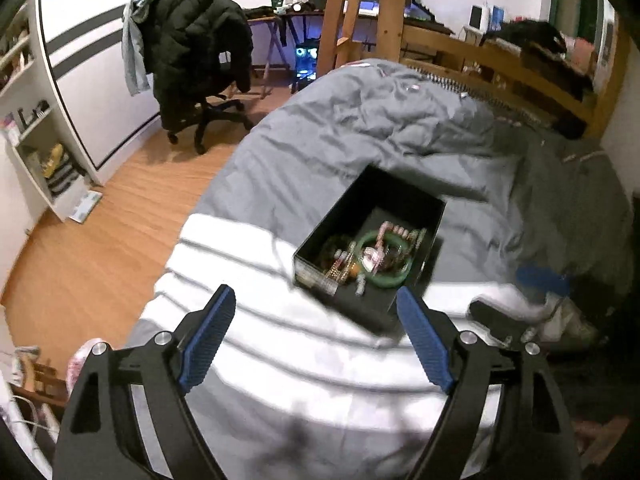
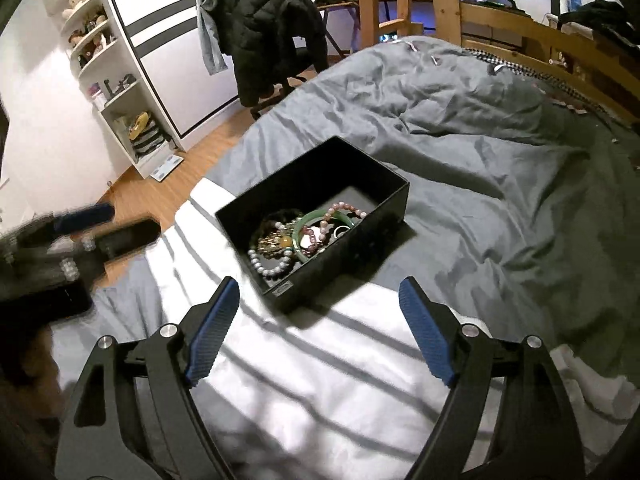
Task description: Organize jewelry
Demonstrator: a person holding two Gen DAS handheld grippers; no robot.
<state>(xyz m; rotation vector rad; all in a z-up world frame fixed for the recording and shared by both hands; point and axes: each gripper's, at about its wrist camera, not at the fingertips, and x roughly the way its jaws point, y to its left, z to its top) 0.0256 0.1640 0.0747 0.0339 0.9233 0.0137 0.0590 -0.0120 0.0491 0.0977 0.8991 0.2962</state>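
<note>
A black open box point(image 1: 340, 208) sits on the grey bed cover; it also shows in the right wrist view point(image 2: 304, 172). Inside lie a green bangle point(image 1: 390, 282) point(image 2: 316, 216), a pink bead bracelet point(image 2: 347, 207), a pale pearl bracelet point(image 2: 269, 268) and gold-toned pieces point(image 2: 272, 245). My left gripper point(image 1: 316, 342) is open and empty, just short of the box's near edge. My right gripper point(image 2: 320, 332) is open and empty, just short of the box's near corner. The left gripper appears blurred at the left of the right wrist view point(image 2: 80, 224); the right gripper appears blurred at the right of the left wrist view point(image 1: 532, 304).
The grey bed cover point(image 2: 480, 152) is rumpled, with sunlit stripes in front. A desk chair with a black jacket point(image 1: 192, 52) stands on the wooden floor point(image 1: 100, 232). White shelves point(image 2: 116, 88) stand at the left. A wooden bed frame point(image 2: 520, 28) runs behind.
</note>
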